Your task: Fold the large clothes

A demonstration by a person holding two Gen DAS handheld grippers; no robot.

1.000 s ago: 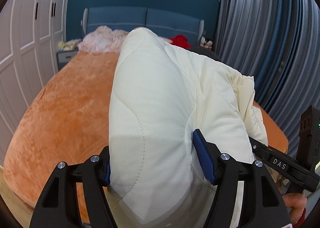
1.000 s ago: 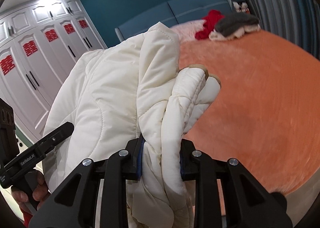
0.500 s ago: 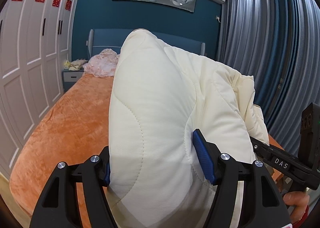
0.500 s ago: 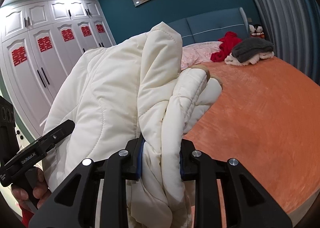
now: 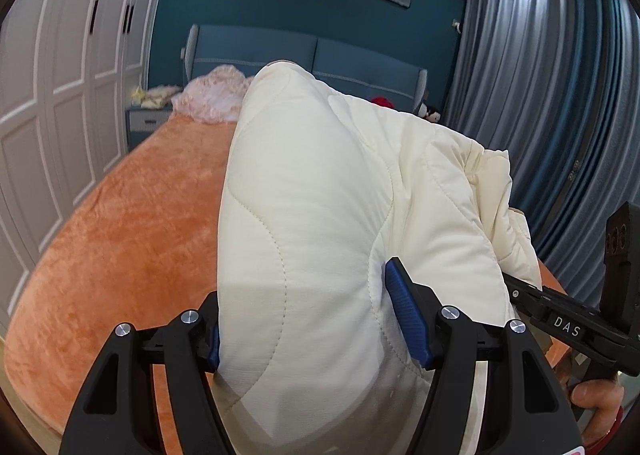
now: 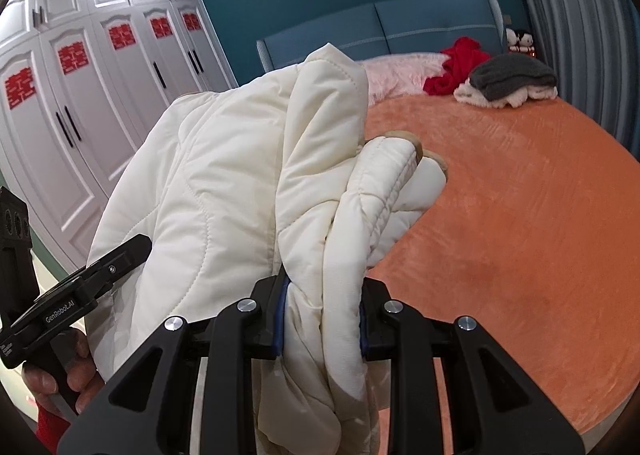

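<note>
A: Item held? 
B: Cream quilted padded jacket (image 5: 320, 215), bunched and clamped in left gripper (image 5: 316, 319) and right gripper (image 6: 322, 315), raised over the orange plush bedspread (image 6: 520, 215).

A: Surroundings, obstructions? 
B: Red (image 6: 456, 67) and grey garments (image 6: 512, 75) catalogued by the bedspread's headboard end; much of it is screened by the jacket.
</note>
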